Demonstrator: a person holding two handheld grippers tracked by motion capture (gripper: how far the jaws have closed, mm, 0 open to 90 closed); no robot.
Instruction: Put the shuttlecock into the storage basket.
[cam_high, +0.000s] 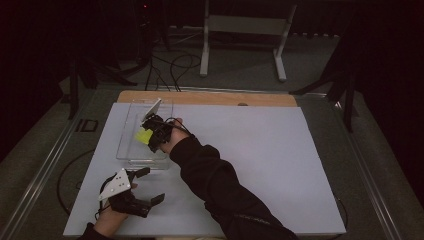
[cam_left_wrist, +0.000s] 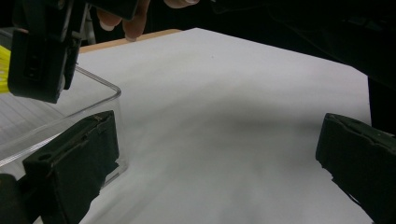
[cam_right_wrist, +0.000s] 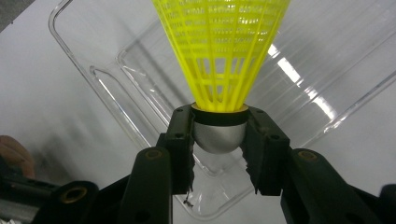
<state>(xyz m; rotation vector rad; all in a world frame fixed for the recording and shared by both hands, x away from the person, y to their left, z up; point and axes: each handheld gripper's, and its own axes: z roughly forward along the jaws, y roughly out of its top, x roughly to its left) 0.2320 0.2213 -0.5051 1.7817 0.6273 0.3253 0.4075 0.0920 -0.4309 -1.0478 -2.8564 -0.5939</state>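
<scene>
Shuttlecock (cam_right_wrist: 219, 51), yellow plastic skirt with a silver-grey rounded cap, pinched at the cap by the right gripper (cam_right_wrist: 218, 135), skirt pointing away from the jaws. Jaws closed snugly on both sides of the cap, just under the dark band at the base of the skirt. Held above a clear plastic tray (cam_right_wrist: 107, 88), apparently over its inside rather than resting in it; tray otherwise looks bare. From the high view, right gripper (cam_high: 150, 134) reaching across over the tray (cam_high: 131, 152), which sits toward the left of a white desk (cam_high: 260, 165). Left gripper (cam_high: 150, 185) parked low near the front left of the desk, jaws spread wide with nothing between them, one jaw just beside the near corner of the tray in the left gripper view (cam_left_wrist: 105, 86). Likely risks, as a judgement only: rounded smooth cap could slip or pivot in the jaws; if let go from height, the light shuttlecock could bounce or roll out over the low wall; the tray, light and unheld, could slide if knocked by either gripper.
</scene>
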